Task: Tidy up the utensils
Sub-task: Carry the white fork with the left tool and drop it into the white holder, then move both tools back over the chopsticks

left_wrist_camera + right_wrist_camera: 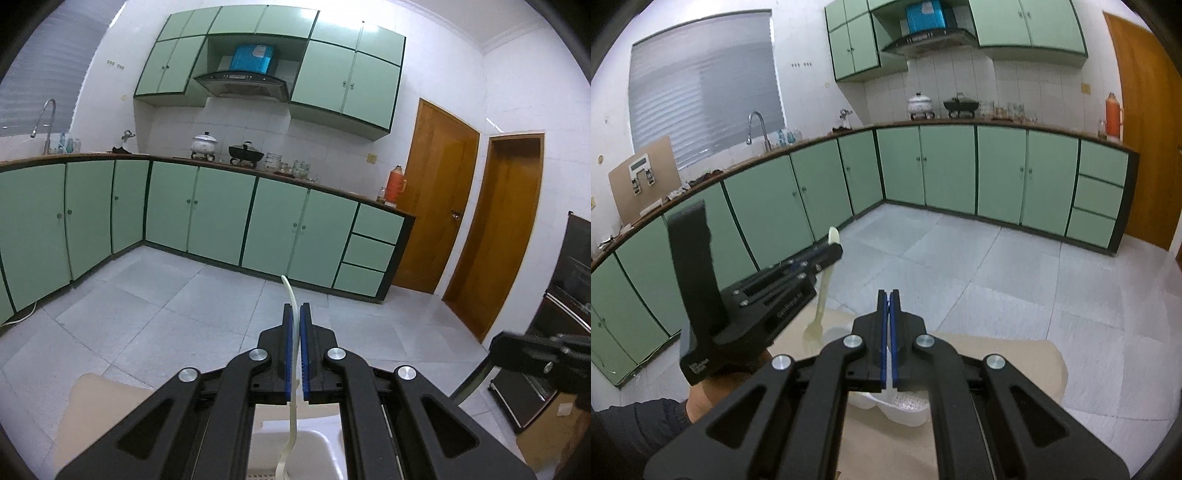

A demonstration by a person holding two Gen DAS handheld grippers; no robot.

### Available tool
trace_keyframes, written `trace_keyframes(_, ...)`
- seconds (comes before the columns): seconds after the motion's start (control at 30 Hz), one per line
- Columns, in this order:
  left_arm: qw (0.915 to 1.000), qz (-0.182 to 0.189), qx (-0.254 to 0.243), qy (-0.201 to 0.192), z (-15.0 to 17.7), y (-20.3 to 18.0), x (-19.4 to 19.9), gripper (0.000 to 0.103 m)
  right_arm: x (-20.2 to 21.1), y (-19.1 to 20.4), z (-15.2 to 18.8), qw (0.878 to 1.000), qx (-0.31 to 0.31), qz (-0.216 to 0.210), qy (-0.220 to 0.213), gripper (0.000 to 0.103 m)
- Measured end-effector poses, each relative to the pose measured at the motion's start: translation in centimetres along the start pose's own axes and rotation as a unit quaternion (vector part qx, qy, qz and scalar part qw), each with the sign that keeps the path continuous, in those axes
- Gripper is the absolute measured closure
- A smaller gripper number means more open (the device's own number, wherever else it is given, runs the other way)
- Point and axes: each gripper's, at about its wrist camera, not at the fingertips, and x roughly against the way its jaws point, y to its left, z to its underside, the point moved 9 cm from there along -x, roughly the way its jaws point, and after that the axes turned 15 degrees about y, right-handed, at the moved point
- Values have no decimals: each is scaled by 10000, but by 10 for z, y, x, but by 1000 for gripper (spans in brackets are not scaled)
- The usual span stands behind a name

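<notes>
We are clenching the left gripper [295, 314] on a pale fork [820, 295] — tines hanging toward six o'clock over the white basket [905, 410] — while the right gripper [889, 295] is idling, pinched empty.

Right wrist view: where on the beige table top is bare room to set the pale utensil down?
Bare: the beige table top right of the white basket, up to its far right corner. Crowded: left of the basket, where the left gripper hangs with the pale utensil; the shut right gripper covers the middle.
</notes>
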Motion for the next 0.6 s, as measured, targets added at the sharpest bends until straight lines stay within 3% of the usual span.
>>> trace_keyframes(0.2,9999,-103,17,52,19,9,-15,98,-26,-3,20,9995,-98,-35,294,99)
trace_keyframes(0.23,9999,-115,25,55,21,10,-16,95,-27,-2,21,9995,-105,-12,310,98)
trace_keyframes(0.3,9999,-108,31,56,24,9,-12,80,-26,0,24,9994,-136,-20,308,95)
trace_keyframes(0.53,9997,0,113,-201,22,6,41,67,-1,9,35,9995,-221,-130,184,92)
trace_keyframes(0.6,9996,-11,138,-231,25,7,60,53,10,12,42,9995,-222,-166,141,92)
